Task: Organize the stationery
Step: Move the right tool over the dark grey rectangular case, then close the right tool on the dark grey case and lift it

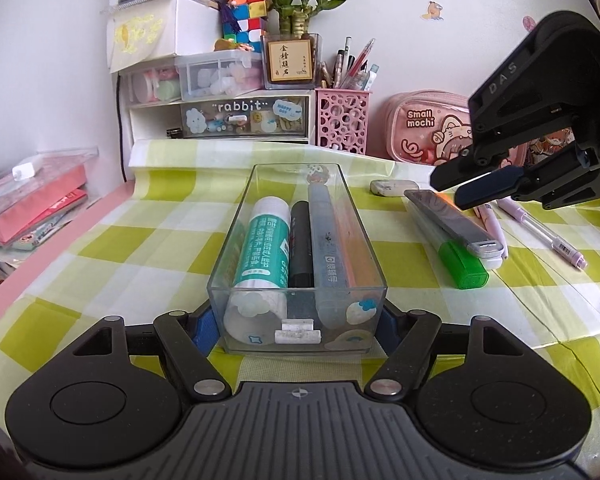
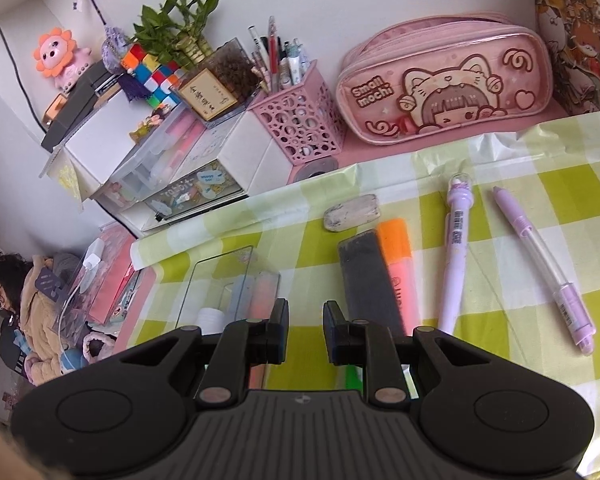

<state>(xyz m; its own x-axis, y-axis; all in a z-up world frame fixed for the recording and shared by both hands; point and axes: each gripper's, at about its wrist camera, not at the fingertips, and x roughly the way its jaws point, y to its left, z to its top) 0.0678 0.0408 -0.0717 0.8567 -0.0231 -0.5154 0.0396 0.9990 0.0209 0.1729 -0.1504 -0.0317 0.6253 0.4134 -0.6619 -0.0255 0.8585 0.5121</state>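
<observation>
A clear plastic box (image 1: pixel 236 216) stands on the green-checked cloth, and my left gripper (image 1: pixel 296 320) is shut on its near end, one pad on each side wall. Inside lie a teal glue stick (image 1: pixel 264 248), a black marker (image 1: pixel 302 240), a grey marker (image 1: pixel 326 240) and an orange-pink pen. My right gripper (image 2: pixel 306 328) hovers right of the box (image 2: pixel 204 272), jaws narrowly open and empty; the left wrist view shows it (image 1: pixel 454 190) above a flat grey case (image 1: pixel 448 216). Just ahead of it lie the grey case (image 2: pixel 368 276), an orange highlighter (image 2: pixel 398 256) and an eraser (image 2: pixel 352 212).
A green highlighter cap (image 1: pixel 464 264) pokes out beside the grey case. Two lilac pens (image 2: pixel 454 256) (image 2: pixel 540 256) lie to the right. A pink pen cup (image 2: pixel 300 124), pink pencil case (image 2: pixel 444 84) and drawer unit (image 1: pixel 220 116) line the wall. A person sits beyond the table's left edge (image 2: pixel 40 312).
</observation>
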